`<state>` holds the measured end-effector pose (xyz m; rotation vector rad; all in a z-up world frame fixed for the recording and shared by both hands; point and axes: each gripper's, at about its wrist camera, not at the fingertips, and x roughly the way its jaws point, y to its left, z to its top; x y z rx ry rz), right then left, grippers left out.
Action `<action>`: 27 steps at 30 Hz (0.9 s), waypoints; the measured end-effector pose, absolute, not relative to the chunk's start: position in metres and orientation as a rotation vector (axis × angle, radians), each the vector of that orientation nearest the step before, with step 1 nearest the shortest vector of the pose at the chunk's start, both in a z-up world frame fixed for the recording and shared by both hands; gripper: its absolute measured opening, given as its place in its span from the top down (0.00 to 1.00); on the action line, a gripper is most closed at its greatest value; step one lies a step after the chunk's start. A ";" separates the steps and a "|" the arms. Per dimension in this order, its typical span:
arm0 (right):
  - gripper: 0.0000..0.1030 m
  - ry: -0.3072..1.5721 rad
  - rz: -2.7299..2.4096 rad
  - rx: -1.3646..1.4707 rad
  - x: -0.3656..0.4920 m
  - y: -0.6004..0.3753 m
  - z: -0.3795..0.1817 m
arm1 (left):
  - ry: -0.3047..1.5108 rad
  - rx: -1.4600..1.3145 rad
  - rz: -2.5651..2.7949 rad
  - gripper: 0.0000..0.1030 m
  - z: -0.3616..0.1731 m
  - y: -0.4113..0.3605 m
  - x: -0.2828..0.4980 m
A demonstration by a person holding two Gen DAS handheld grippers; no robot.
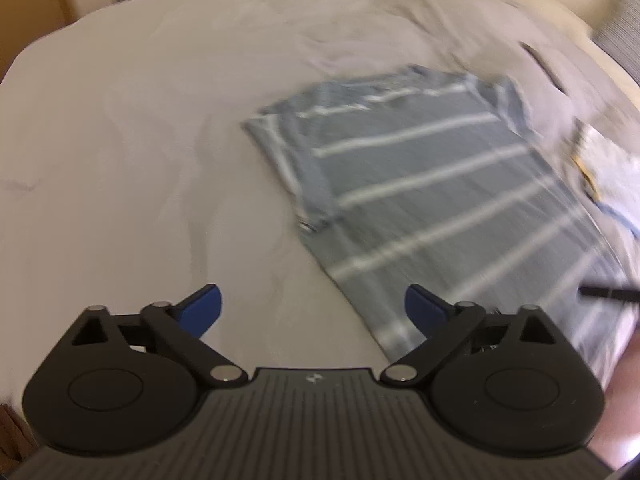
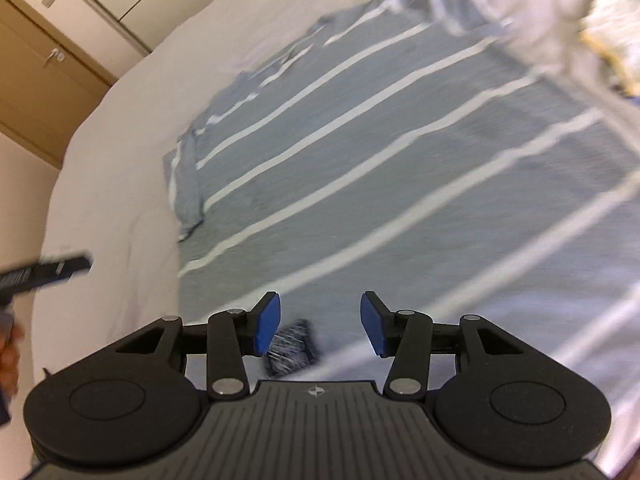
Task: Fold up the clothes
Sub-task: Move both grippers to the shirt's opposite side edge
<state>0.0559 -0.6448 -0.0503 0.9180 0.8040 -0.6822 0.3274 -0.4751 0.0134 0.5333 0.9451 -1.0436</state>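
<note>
A grey-blue shirt with thin white stripes (image 1: 420, 184) lies spread flat on a white bed sheet (image 1: 140, 140), one sleeve folded in along its left edge. My left gripper (image 1: 312, 300) hovers over the sheet by the shirt's near left edge, open wide with nothing between its blue pads. In the right wrist view the shirt (image 2: 380, 152) fills most of the picture. My right gripper (image 2: 319, 308) hangs above its lower part, open, pads clear of the cloth. A small dark label (image 2: 292, 346) on the shirt shows below the left pad.
A white garment with yellow trim (image 1: 592, 168) lies crumpled just right of the shirt, also in the right wrist view (image 2: 616, 40). Wardrobe doors (image 2: 36, 80) stand beyond the bed's far edge. A grey striped cushion (image 1: 624, 48) sits at the far right. Both pictures are motion-blurred.
</note>
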 end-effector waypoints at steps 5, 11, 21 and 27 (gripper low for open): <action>0.53 0.689 -0.828 0.850 0.000 -0.621 0.005 | 0.903 0.541 -1.058 0.02 0.025 -0.468 0.271; 0.48 0.623 -0.893 0.822 -0.065 -0.608 0.057 | 0.835 0.593 -1.136 0.02 0.047 -0.493 0.197; 0.44 0.493 -0.865 0.750 -0.161 -0.718 0.092 | 0.632 0.749 -1.177 0.03 0.053 -0.636 0.049; 0.43 0.565 -0.710 0.675 -0.217 -0.843 0.089 | 0.661 0.759 -1.087 0.12 0.037 -0.731 -0.022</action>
